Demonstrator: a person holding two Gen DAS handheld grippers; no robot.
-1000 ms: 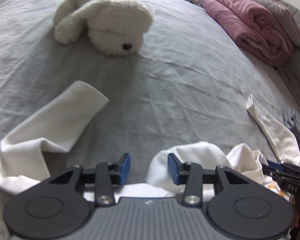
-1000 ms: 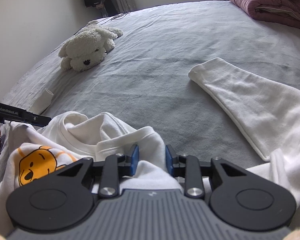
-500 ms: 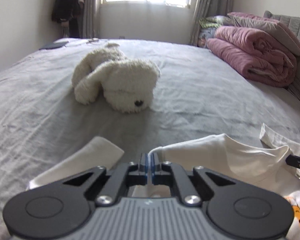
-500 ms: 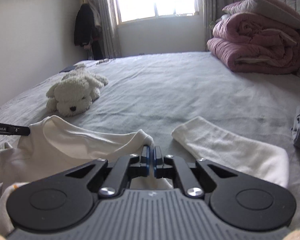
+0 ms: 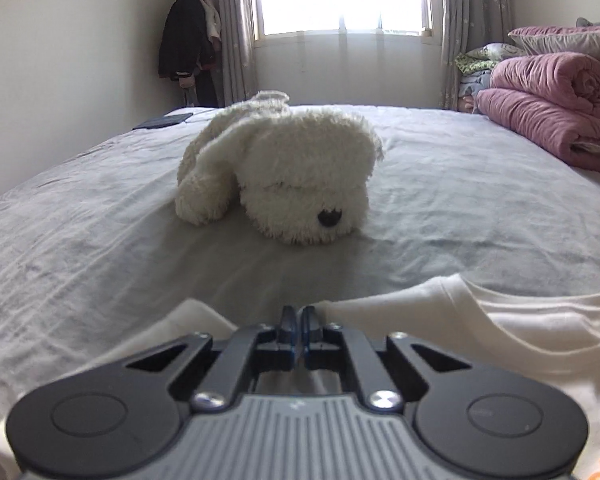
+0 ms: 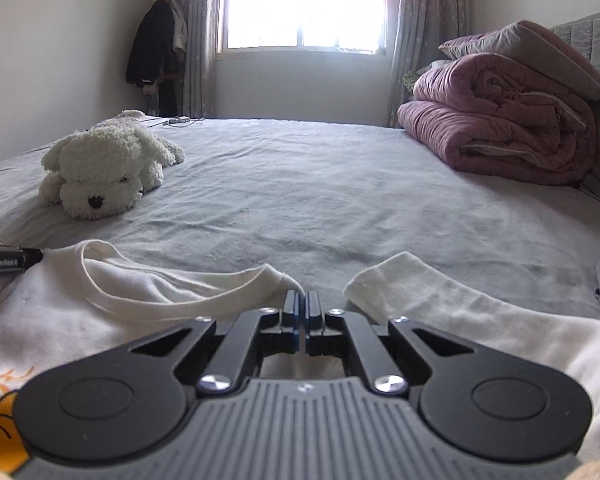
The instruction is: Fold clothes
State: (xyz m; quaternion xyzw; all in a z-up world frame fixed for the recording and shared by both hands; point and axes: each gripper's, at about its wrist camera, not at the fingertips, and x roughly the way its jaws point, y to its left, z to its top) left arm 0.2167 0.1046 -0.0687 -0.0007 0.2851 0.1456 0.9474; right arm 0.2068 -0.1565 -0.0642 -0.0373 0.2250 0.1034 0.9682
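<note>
Black tool (image 5: 299, 322) linkages, blue pads (image 6: 296, 320) (silver screws), ribbed grey housing.

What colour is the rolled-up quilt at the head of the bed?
Dusty pink; the quilt shows best in the right wrist view.

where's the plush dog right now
The plush dog lies on the grey bed, far left in the right wrist view, beyond the white shirt.
</note>
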